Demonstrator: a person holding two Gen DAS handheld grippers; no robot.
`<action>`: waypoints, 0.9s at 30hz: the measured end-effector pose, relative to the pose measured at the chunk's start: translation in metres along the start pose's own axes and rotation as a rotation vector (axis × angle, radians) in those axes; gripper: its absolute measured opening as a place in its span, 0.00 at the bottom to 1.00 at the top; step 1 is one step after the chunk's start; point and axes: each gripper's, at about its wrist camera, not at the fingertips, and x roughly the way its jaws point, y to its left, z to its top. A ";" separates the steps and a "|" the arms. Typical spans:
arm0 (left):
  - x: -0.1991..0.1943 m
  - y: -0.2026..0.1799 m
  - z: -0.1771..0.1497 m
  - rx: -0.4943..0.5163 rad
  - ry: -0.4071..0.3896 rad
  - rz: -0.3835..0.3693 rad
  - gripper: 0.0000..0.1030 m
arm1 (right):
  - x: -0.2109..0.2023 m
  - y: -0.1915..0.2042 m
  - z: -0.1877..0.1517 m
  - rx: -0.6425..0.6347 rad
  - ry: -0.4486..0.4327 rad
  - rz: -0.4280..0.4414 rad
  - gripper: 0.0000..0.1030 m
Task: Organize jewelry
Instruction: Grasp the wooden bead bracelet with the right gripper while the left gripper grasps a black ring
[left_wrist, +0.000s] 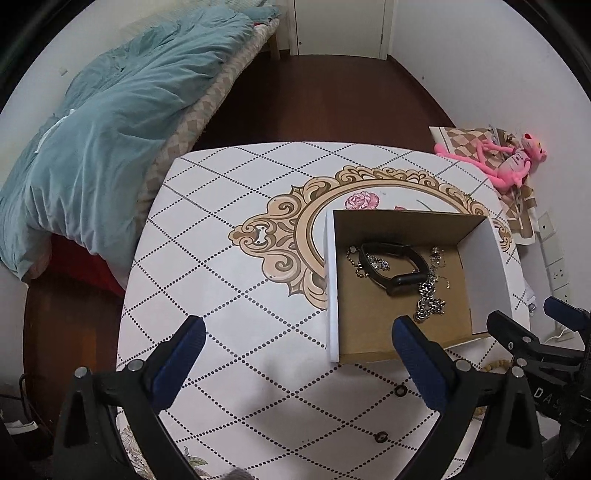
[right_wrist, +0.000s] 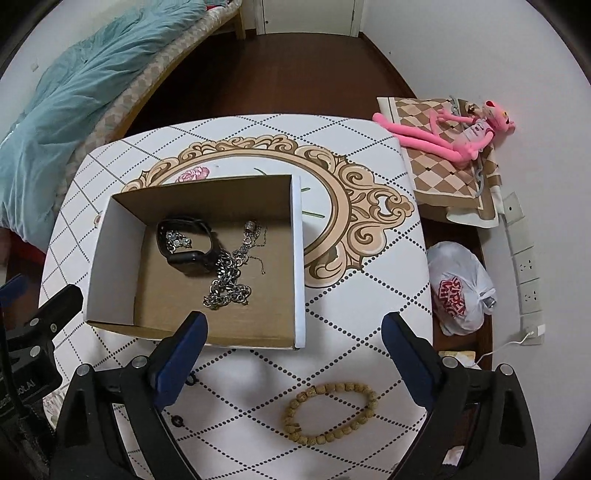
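A: Where does the jewelry sit?

B: Most of it lies in the open cardboard box (right_wrist: 110, 258) standing on the table (right_wrist: 351, 314), over the ornate frame printed on its cloth. On the box floor a black watch (right_wrist: 184, 247) rests near the back, with a thick silver chain (right_wrist: 227, 288) heaped just in front of it and touching it, and a thinner chain (right_wrist: 251, 240) beside them toward the box's right wall.

A: Anything outside the box?

B: A wooden bead bracelet (right_wrist: 330, 413) lies on the table near its front edge, apart from the box.

A: And the tongs?

B: The right gripper (right_wrist: 295, 354) hangs above the bracelet, its blue fingers spread wide and holding nothing. The left gripper (left_wrist: 299, 358) is likewise spread and empty, over the table by the box's front left corner.

A: Off the table?

B: A pink plush toy (right_wrist: 454, 136) lies on a checkered cloth (right_wrist: 436, 173) past the far right corner.
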 end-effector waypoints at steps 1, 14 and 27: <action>-0.002 0.000 0.000 -0.003 -0.004 -0.002 1.00 | -0.004 0.000 0.000 0.001 -0.008 -0.001 0.93; -0.080 0.002 -0.023 -0.007 -0.146 0.029 1.00 | -0.088 -0.002 -0.022 0.002 -0.176 -0.011 0.94; -0.125 0.009 -0.063 -0.047 -0.199 0.000 1.00 | -0.144 -0.002 -0.067 0.052 -0.249 0.067 0.94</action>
